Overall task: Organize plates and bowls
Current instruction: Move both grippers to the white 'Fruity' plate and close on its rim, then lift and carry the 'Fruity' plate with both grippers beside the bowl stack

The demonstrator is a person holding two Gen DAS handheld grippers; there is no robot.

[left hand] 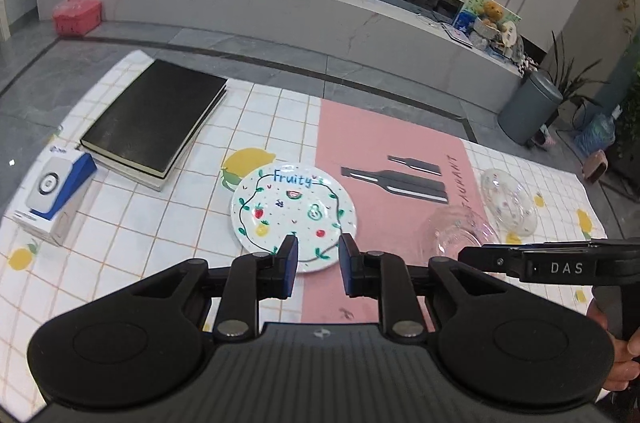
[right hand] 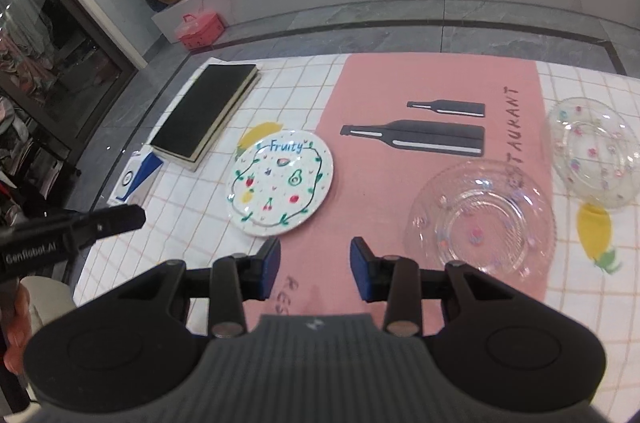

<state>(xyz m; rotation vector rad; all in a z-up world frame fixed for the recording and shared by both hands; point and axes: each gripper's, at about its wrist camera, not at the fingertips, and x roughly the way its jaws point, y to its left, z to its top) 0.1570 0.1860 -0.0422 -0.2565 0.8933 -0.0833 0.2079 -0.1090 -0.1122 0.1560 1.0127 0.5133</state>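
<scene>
The left gripper [left hand: 314, 257], partly open and empty, hovers at the near rim of the painted plate [left hand: 292, 215], nearer than the open, empty right gripper [right hand: 314, 269].

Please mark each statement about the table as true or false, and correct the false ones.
1. The painted plate carries the word "Fruity". True.
2. The two glass dishes are stacked. False: the glass plate and the glass bowl lie apart.
3. The right gripper holds the painted plate. False: its jaws are open and empty.
4. A black book lies left of the painted plate. True.
5. The left gripper is empty. True.
</scene>
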